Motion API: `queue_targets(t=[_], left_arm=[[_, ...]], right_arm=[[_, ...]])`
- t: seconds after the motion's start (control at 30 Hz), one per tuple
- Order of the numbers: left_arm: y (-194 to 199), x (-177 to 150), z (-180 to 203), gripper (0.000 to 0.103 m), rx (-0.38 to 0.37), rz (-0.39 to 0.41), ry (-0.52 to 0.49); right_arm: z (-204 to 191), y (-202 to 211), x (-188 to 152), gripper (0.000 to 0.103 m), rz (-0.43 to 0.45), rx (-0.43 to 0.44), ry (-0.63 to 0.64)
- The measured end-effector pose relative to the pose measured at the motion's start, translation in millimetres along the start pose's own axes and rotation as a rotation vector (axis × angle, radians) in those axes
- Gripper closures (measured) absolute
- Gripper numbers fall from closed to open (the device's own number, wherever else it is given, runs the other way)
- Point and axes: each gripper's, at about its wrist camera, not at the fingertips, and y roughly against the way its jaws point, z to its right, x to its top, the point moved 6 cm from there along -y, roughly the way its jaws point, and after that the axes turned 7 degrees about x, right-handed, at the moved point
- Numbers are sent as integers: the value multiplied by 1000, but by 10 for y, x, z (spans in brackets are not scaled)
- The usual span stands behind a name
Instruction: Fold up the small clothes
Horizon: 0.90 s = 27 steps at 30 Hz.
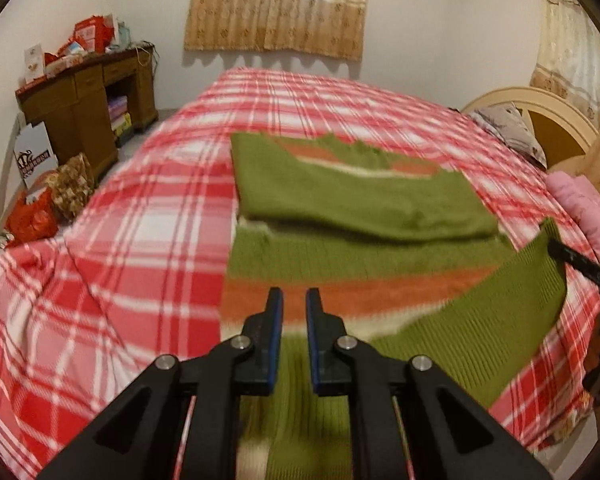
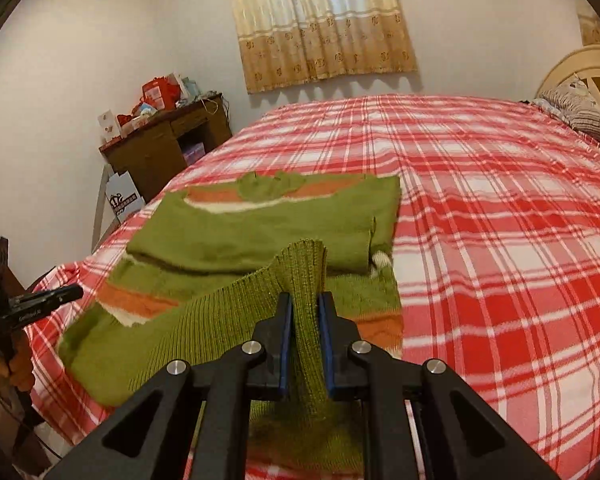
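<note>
A green knit sweater with orange and cream stripes lies on the plaid bed, its sleeves folded across the chest. Its ribbed hem is raised off the blanket. My right gripper is shut on the hem's right corner, which stands up between the blue pads; its tip shows at the right edge of the left wrist view. My left gripper is shut over the hem's left part, with green ribbing in the lower gap between its pads. It shows from the side in the right wrist view, held by a hand.
The red and white plaid blanket covers the whole bed. A pink garment and a pillow lie by the headboard. A brown desk piled with boxes stands at the far wall, and bags sit on the floor.
</note>
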Motion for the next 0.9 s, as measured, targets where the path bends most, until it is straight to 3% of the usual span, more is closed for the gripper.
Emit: queue_targets(t=[0.1,0.23,0.27,0.3,0.37,0.4,0.67,0.73,0.83,0.87,0.9], left_arm=[[-64,147,-11,91,16,-3,0],[-49,154,-75,87,-35,-28,-5],[-41,113,-92,75,-48,-43,-8],[-26,40,-121,55,-45,-55,-15],[-14,-81,-140,36,-36,-66,-27],[-16,-178,-117,36,-43,-79,-37],[-198,-645,107,40,-28,-204,-74],[-168,-660,157,43,-11,-189,-91],[-146,-684,206,69,13,-181,-115],[-137,-678,207,88,8,-180,-112],[-125,-661,195,90,0,-180,-99]], right_arm=[[-27,-41,84,90,1,-3,14],[-30,-76,46,90,-23,-19,37],[-22,-78,24,90,-29,-20,37],[1,-84,-19,90,-39,-20,31],[34,-98,-87,90,-53,-16,19],[58,-109,-141,90,-64,-16,10],[135,-105,-287,90,-84,-13,-44],[130,-99,-305,90,-86,-15,-43],[148,-127,-352,90,-98,-25,-52],[159,-139,-378,90,-103,-27,-63],[167,-144,-394,90,-106,-28,-71]])
